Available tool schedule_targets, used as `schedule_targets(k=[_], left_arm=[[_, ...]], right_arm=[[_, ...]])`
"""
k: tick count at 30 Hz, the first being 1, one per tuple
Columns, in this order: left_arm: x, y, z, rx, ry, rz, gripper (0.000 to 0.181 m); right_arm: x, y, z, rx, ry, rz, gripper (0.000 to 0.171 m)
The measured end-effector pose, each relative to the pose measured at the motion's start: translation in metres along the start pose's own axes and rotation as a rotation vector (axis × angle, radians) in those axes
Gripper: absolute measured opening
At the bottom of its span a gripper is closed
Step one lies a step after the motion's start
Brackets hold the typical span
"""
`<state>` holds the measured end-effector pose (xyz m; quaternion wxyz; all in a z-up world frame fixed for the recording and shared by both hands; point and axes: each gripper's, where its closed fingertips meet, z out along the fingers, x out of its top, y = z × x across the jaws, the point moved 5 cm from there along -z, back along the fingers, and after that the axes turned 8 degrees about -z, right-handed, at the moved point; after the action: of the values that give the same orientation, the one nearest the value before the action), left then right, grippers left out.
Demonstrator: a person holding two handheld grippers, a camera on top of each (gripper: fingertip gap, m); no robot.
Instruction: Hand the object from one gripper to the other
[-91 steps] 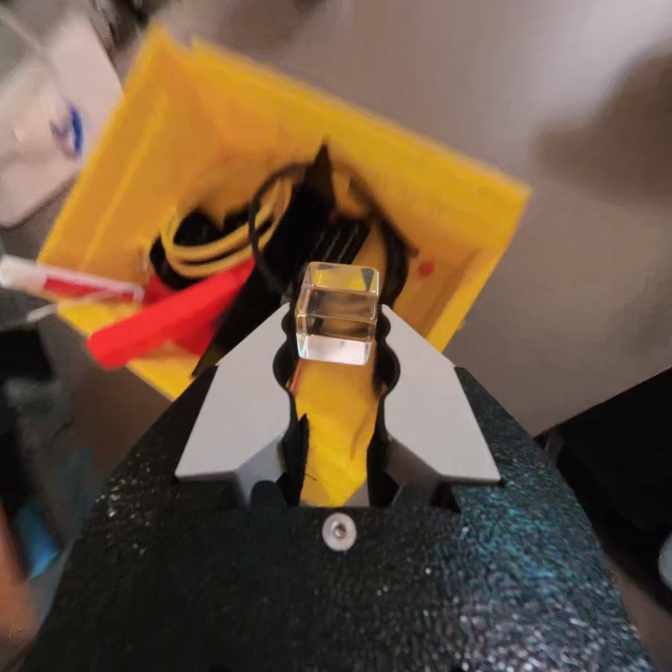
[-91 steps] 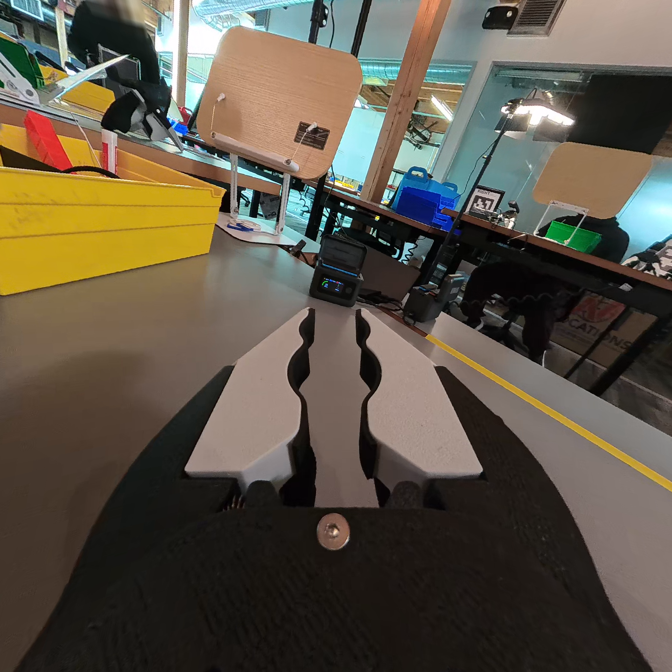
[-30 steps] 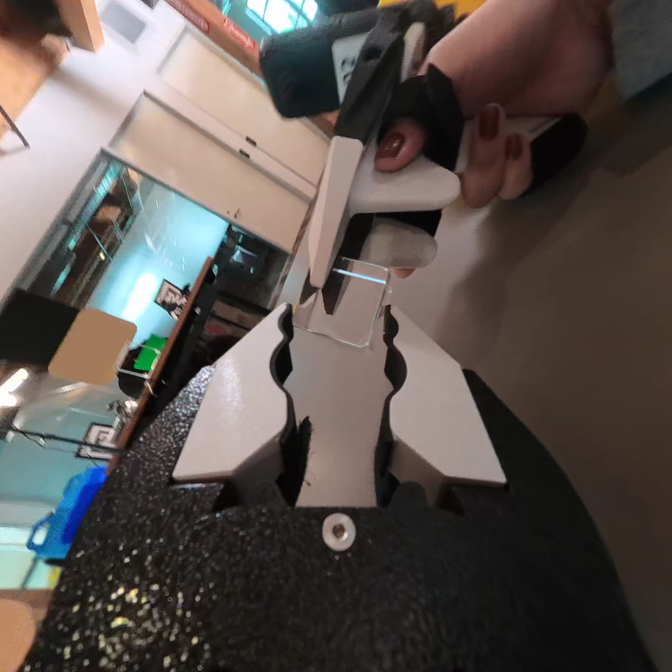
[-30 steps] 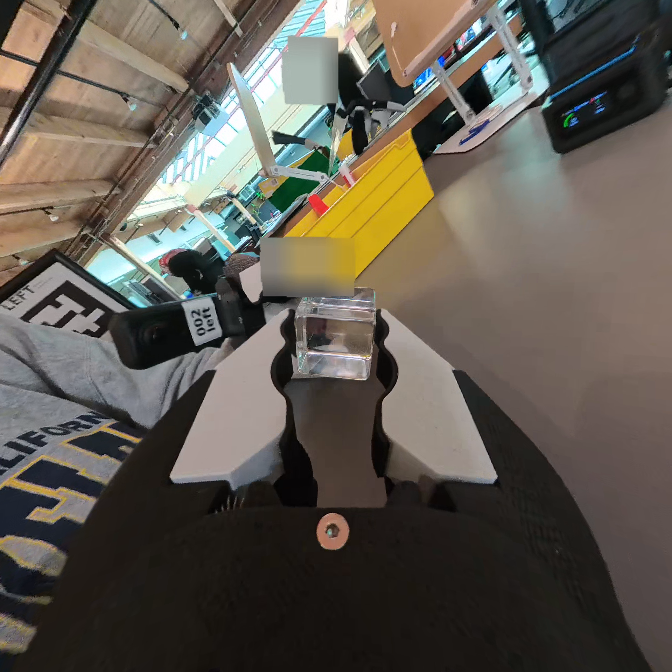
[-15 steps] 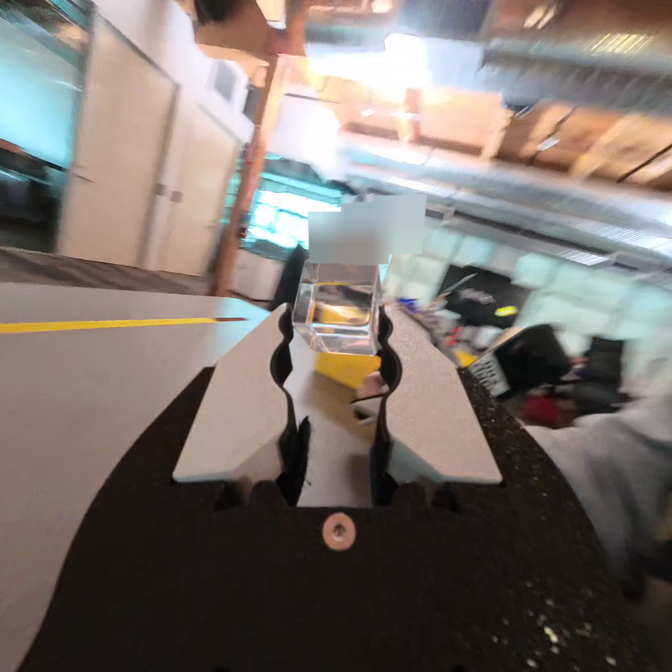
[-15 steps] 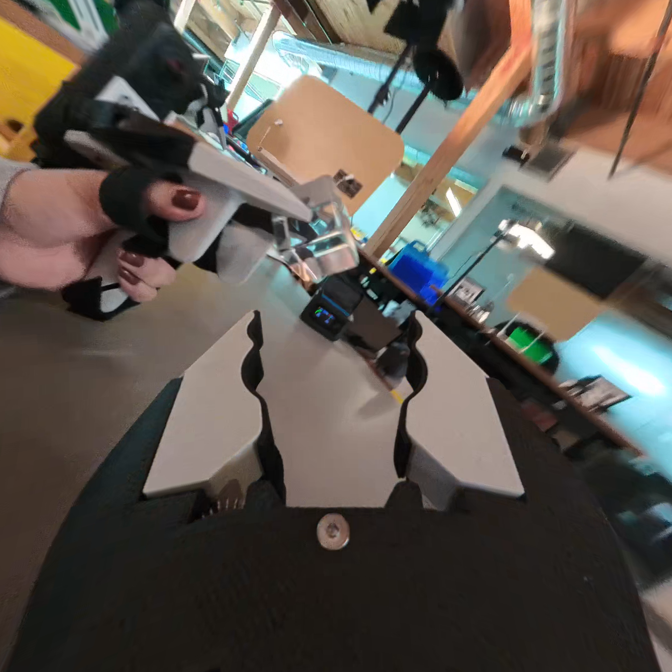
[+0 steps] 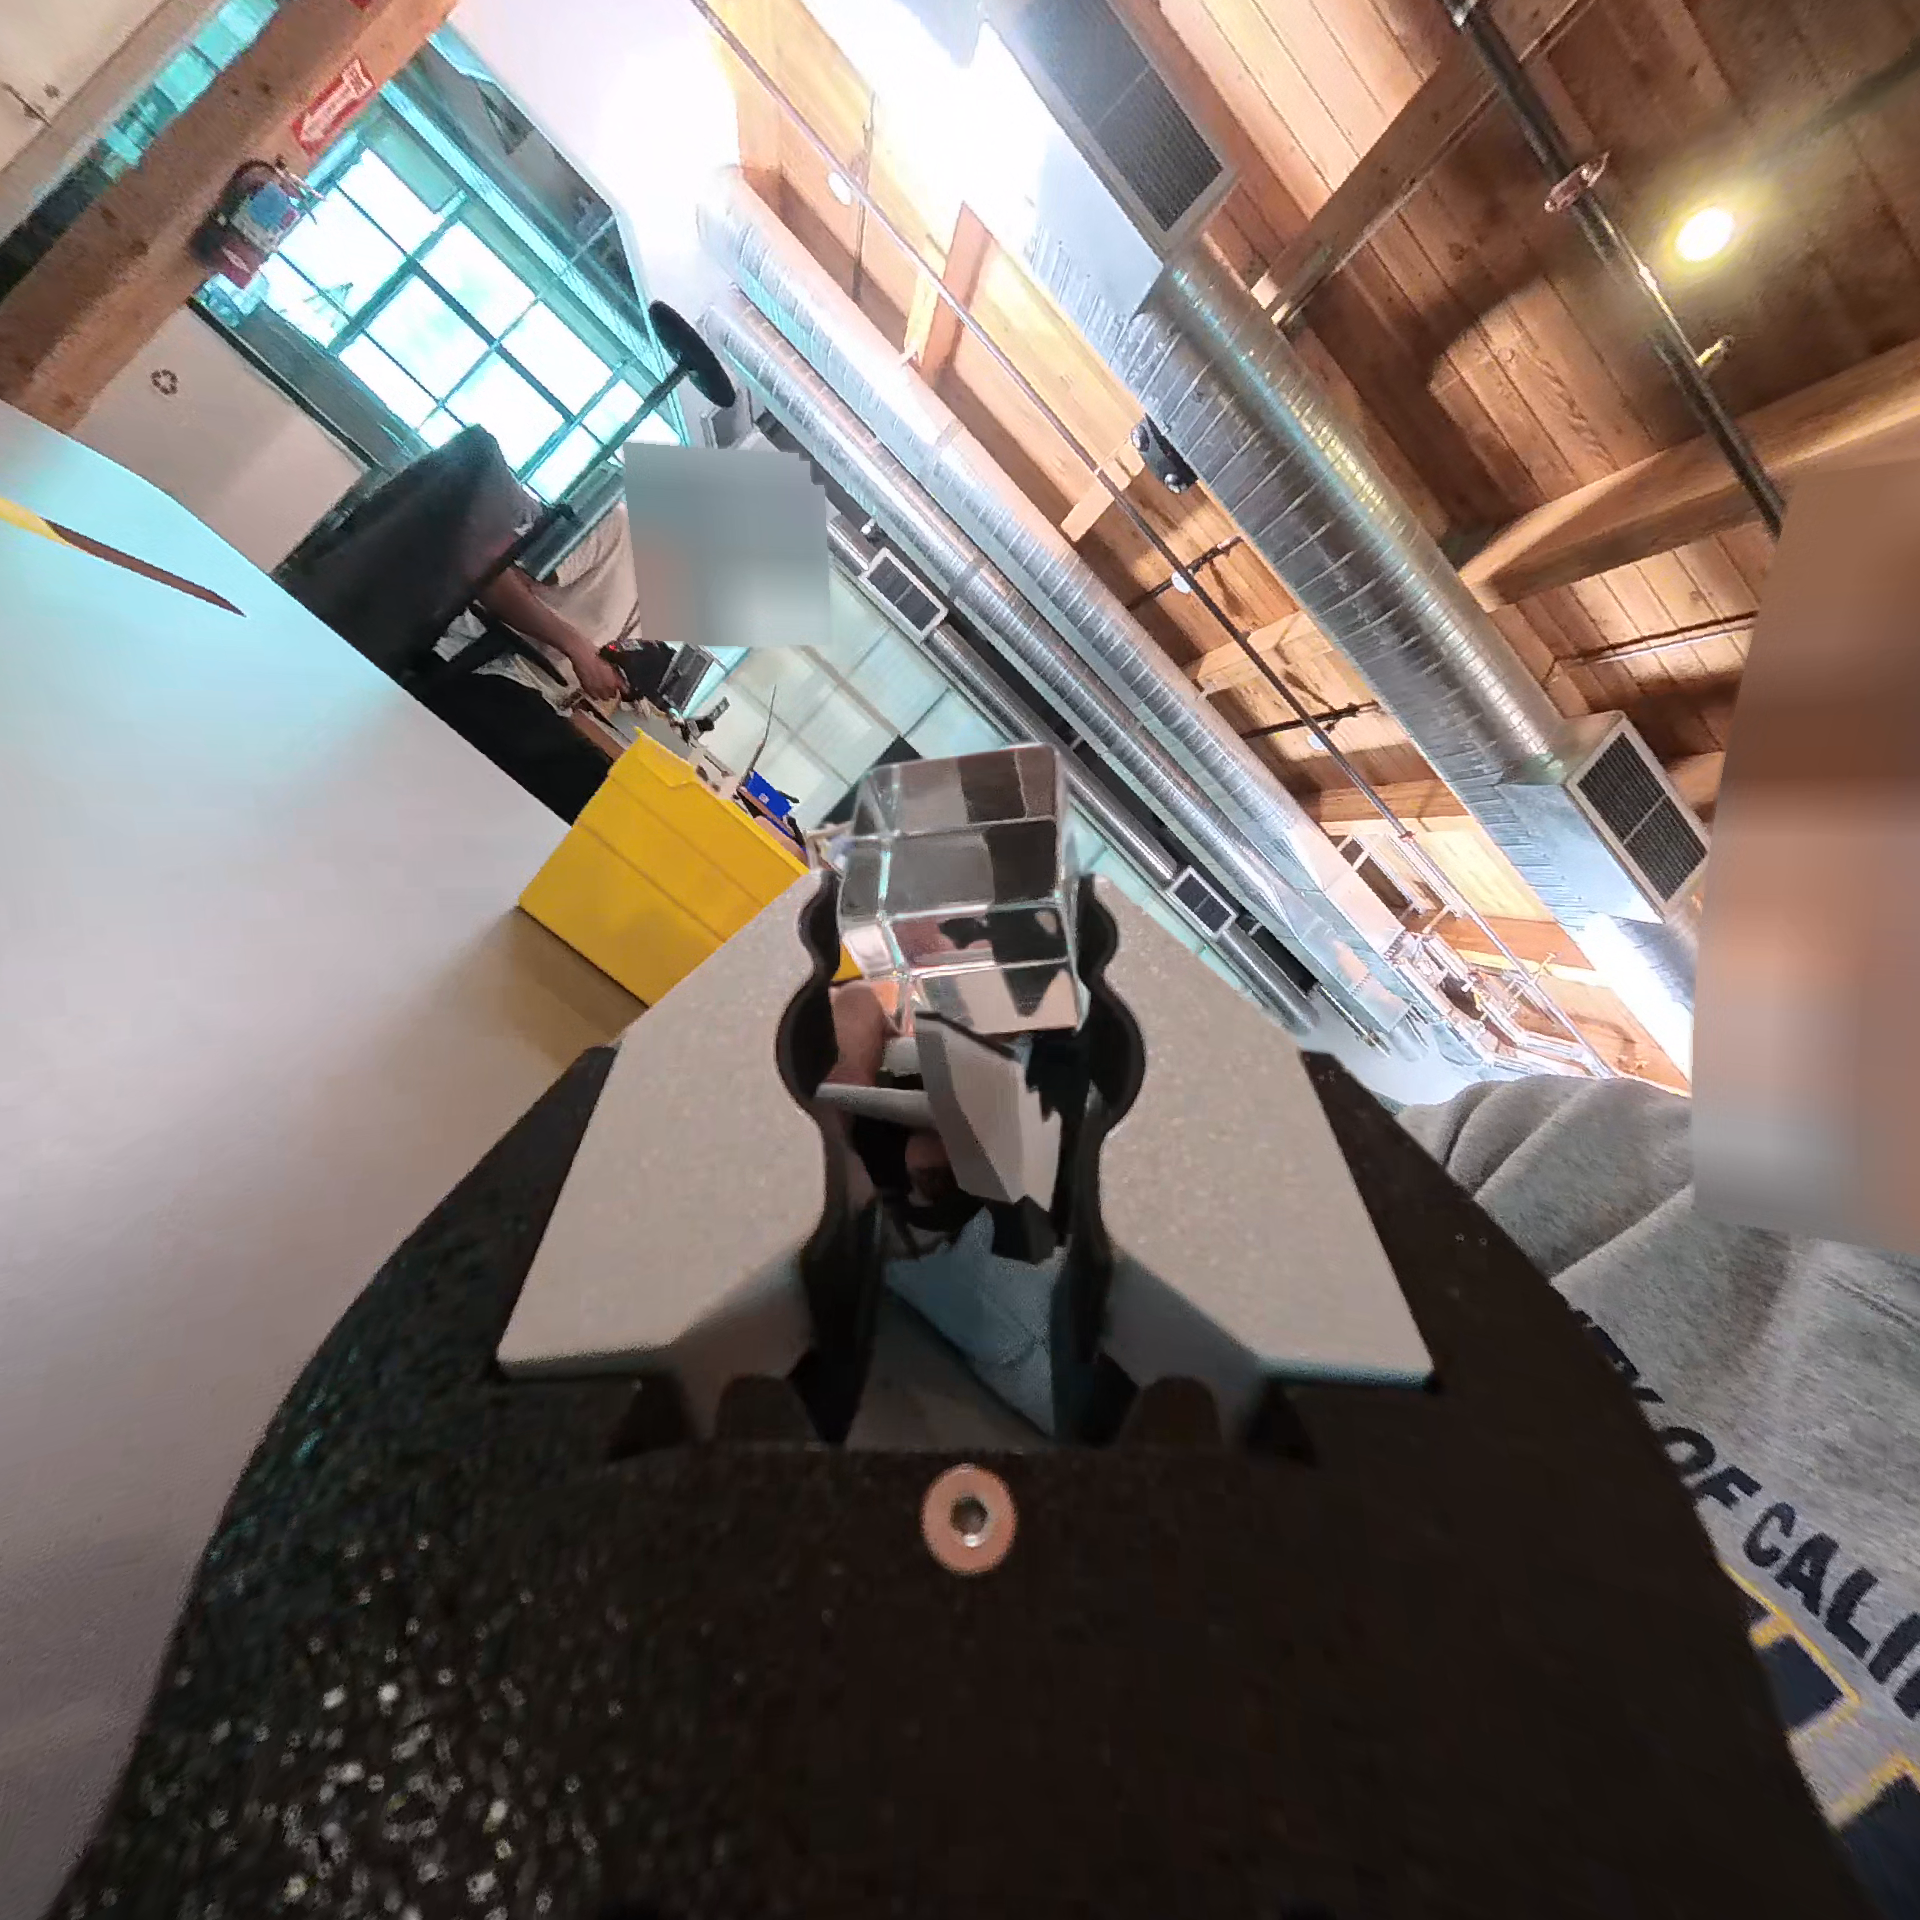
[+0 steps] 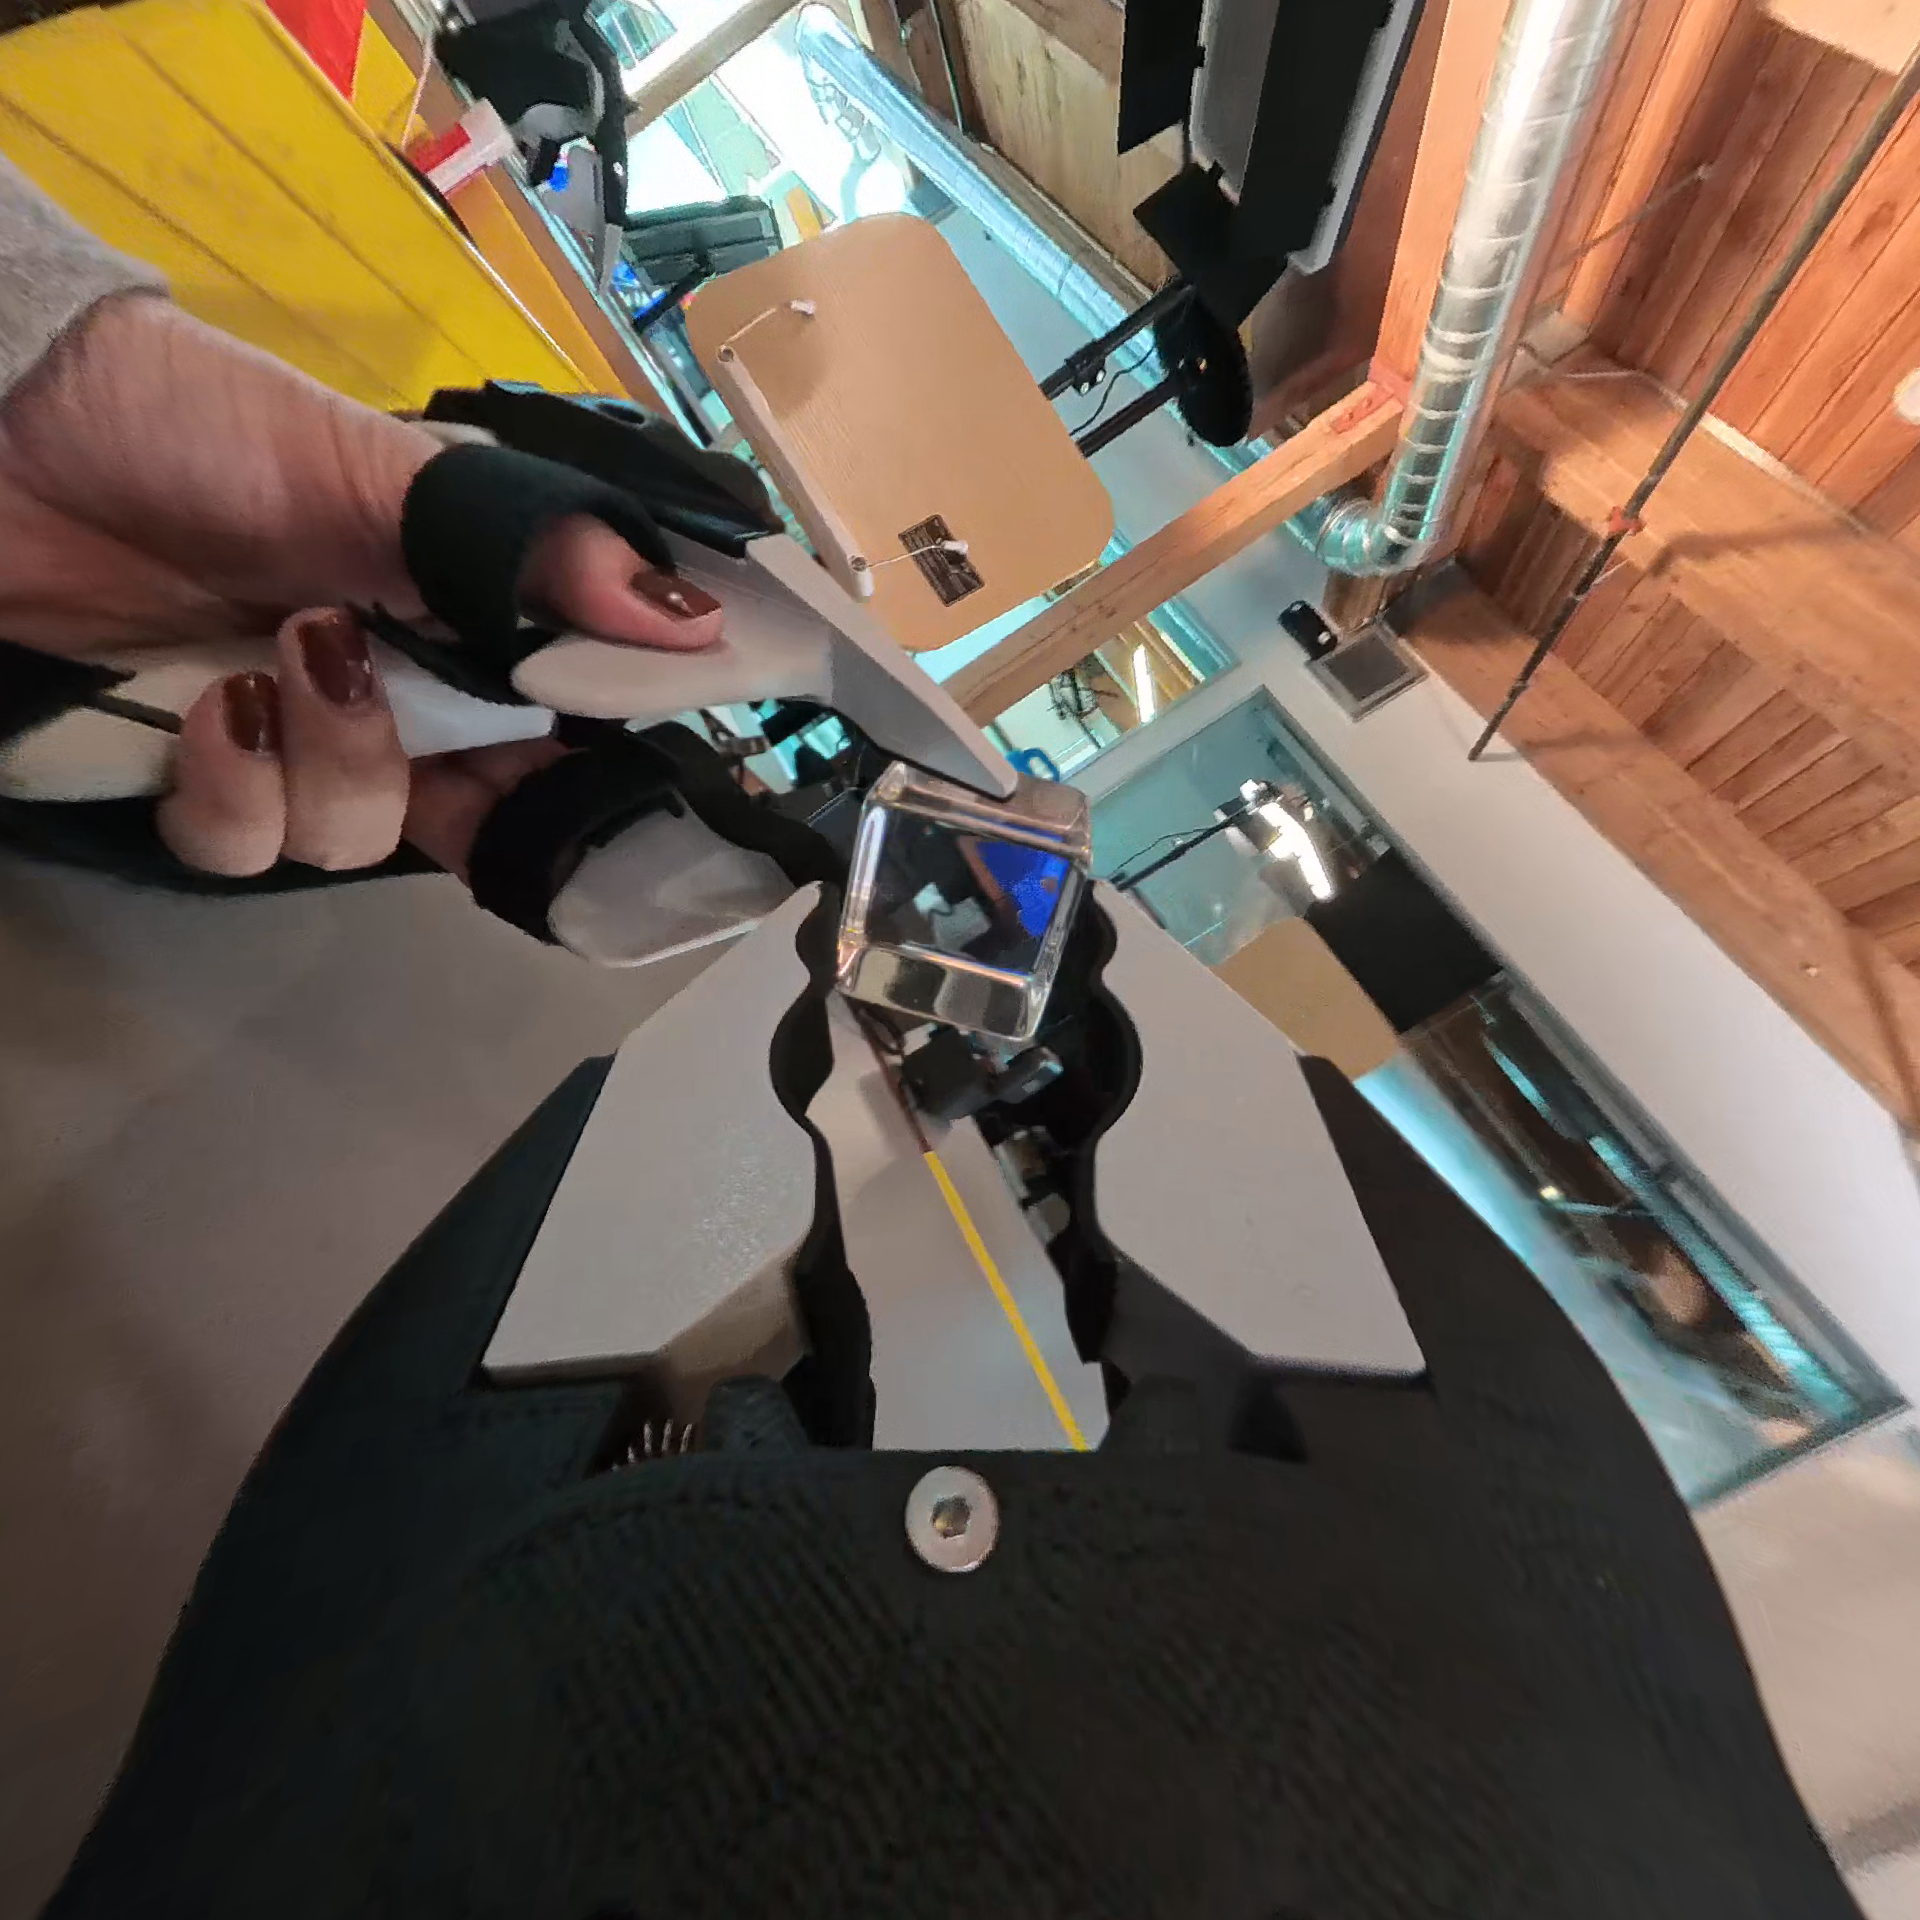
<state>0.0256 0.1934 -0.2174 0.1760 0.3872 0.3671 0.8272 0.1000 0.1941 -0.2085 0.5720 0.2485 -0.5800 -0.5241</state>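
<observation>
Fingers of the left gripper (image 7: 961,914) pinched a clear glass cube (image 7: 961,894) at centre frame. In the right wrist view the same cube (image 8: 961,909) sat between the right gripper (image 8: 961,935) tips, jaws closed to its sides; whether they gripped it was unclear. Yellow plastic bins (image 7: 665,883) stood at left, contents indistinct.

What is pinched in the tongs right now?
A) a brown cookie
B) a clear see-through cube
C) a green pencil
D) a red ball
B: a clear cube sits squeezed between the tips of the left tongs, and the right wrist view shows the same clear block at the tips of the right tongs.
</observation>
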Motion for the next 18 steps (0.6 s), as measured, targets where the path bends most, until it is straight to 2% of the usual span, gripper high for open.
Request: schedule_targets(k=[2,4,6,8,10,12,15,18], left_arm=[[0.003,0.002,-0.001,0.003,0.031,0.044,0.042],[0.01,0.004,-0.006,0.067,0.062,0.17,0.062],[0.016,0.006,-0.011,0.214,0.042,0.413,0.08],[0.017,0.01,-0.014,0.386,-0.034,0.733,0.087],[0.01,0.016,-0.012,0.506,-0.127,1.048,0.087],[-0.003,0.015,-0.006,0.59,-0.223,1.294,0.088],[-0.023,0.002,0.006,0.656,-0.399,1.487,0.08],[-0.035,-0.01,0.01,0.699,-0.529,1.574,0.065]], right_arm=[[-0.004,0.003,0.002,0.018,-0.02,0.107,0.044],[-0.01,0.006,0.002,0.07,-0.021,0.28,0.043],[-0.02,0.008,0.002,0.138,-0.024,0.509,0.043],[-0.029,0.009,0.002,0.253,0.006,0.78,0.042],[-0.037,0.006,0.001,0.384,0.034,1.053,0.042],[-0.044,0.003,0.0,0.486,0.039,1.24,0.042],[-0.05,-0.006,-0.001,0.584,-0.011,1.32,0.042],[-0.046,-0.015,0.0,0.65,-0.036,1.31,0.042]])
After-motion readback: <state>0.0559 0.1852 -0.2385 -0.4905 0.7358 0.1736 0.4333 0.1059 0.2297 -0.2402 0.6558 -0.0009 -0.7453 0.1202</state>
